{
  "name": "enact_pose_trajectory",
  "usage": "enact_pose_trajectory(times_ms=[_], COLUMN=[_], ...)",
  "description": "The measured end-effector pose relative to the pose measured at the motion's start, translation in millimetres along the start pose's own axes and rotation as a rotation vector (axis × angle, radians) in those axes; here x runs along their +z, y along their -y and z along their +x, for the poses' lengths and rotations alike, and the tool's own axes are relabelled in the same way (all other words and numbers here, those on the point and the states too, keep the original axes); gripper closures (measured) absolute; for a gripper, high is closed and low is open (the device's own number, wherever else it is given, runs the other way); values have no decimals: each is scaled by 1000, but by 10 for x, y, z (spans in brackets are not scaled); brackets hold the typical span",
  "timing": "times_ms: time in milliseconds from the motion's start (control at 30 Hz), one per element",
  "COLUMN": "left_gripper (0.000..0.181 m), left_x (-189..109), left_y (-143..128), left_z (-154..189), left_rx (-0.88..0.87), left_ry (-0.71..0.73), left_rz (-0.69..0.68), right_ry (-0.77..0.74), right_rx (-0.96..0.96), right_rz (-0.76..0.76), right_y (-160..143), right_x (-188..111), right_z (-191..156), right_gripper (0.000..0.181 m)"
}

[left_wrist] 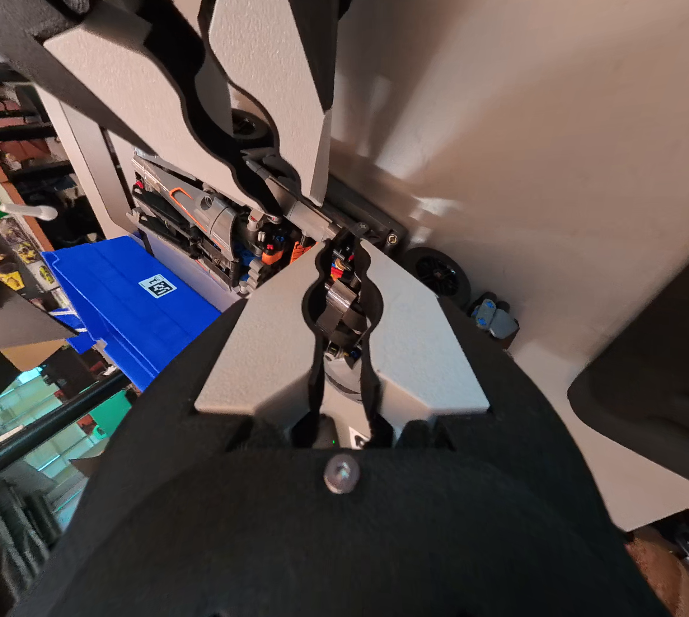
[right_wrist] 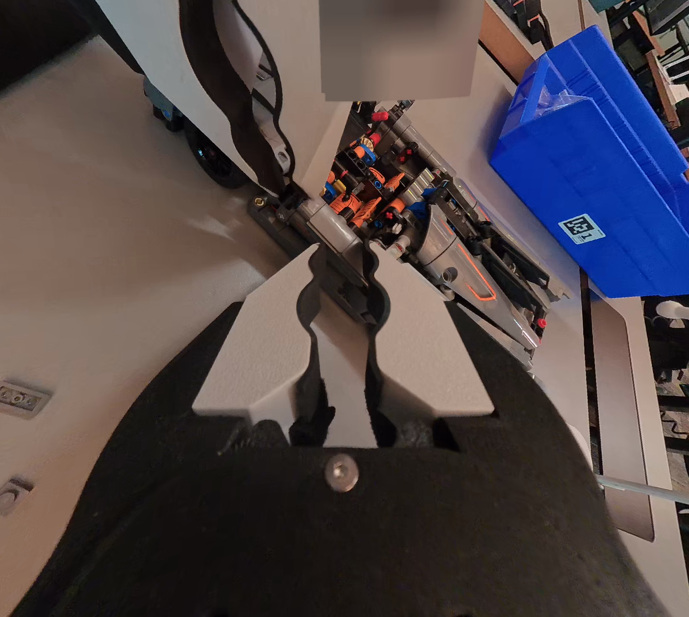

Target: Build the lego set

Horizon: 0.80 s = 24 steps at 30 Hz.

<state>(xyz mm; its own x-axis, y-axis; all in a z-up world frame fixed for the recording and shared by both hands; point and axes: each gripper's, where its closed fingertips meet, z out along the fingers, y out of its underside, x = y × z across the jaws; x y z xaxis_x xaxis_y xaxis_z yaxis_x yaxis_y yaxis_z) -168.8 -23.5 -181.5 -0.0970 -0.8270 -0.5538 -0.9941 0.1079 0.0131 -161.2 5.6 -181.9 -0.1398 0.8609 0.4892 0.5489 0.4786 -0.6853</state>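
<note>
A grey, black and orange lego car model lies on its side on the white table, its inner gears and pins showing; it also shows in the right wrist view. My left gripper is shut on a black part at the model's end. My right gripper is shut on the model's grey and black edge. In the left wrist view the right gripper comes in from the upper left. In the right wrist view the left gripper comes in from the upper left.
A loose black wheel stands by the model. A small grey piece with blue pins lies beyond it. A blue bin stands close behind the model. Grey plates lie at the table's left. Less than 4 cm separates the two grippers' tips.
</note>
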Motion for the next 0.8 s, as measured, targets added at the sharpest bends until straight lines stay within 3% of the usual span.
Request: enact_pose_trajectory(times_ms=[267,667,800], left_gripper=[173,176,174], left_x=[2,16,9], left_y=[2,-4,-17], left_z=[-5,3,-11], left_rx=[32,-269,-197], left_ry=[-31,103,128], left_rz=[-17,-1,15], right_ry=[1,-3,-3], right_rx=[0,-1,1], right_rz=[0,-6,-4], right_y=[-2,-9,-6], right_x=[0,2,1], right_z=[0,7,7], right_gripper=[163,163,163])
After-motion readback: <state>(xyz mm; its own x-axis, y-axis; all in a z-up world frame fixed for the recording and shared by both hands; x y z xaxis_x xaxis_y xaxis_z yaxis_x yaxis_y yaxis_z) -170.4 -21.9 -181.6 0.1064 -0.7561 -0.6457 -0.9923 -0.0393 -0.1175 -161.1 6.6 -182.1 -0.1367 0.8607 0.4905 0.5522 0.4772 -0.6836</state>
